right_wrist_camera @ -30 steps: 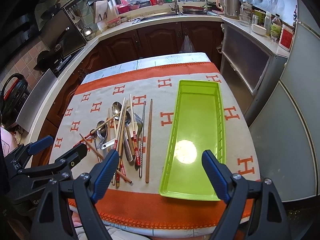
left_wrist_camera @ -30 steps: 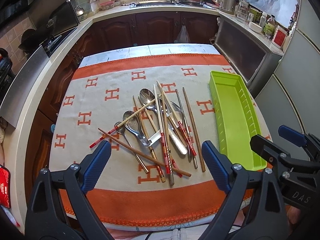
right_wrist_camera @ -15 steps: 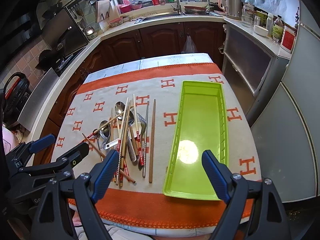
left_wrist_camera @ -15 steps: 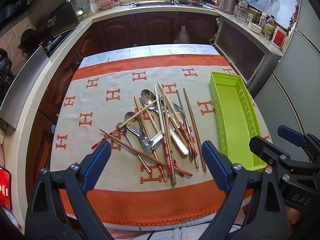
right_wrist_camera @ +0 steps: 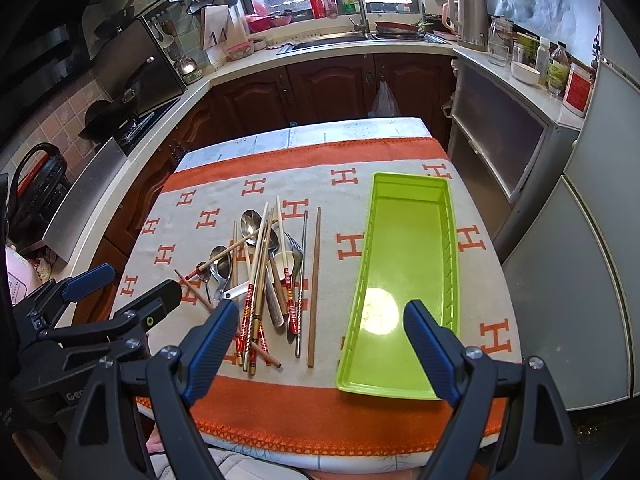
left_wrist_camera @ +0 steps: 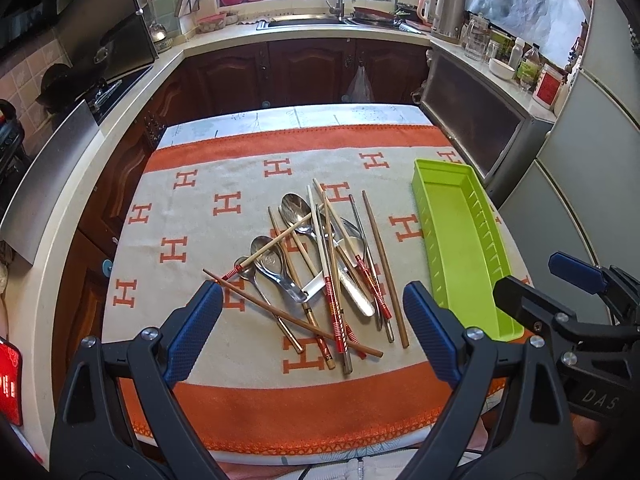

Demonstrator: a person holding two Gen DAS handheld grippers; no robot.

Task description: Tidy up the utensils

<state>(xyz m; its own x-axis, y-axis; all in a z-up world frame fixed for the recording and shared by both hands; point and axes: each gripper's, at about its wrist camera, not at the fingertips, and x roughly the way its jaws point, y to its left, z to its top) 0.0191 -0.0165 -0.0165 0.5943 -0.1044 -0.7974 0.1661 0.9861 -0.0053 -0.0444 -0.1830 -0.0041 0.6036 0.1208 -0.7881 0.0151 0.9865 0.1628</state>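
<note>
Utensil sort: not begun; tray empty.
Chopsticks, spoons and a fork lie in one crossed heap on the table, just left of the tray. Left tool and right tool both gape wide, holding nothing, near the table's front edge. Every piece left to move.

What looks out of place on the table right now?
The utensils lie in a crossed heap on the cloth, chopsticks over spoons, one dark chopstick lying apart beside it. The green tray holds nothing. Nothing looks spilled or broken. Both grippers, left and right, are open, holding nothing.
</note>
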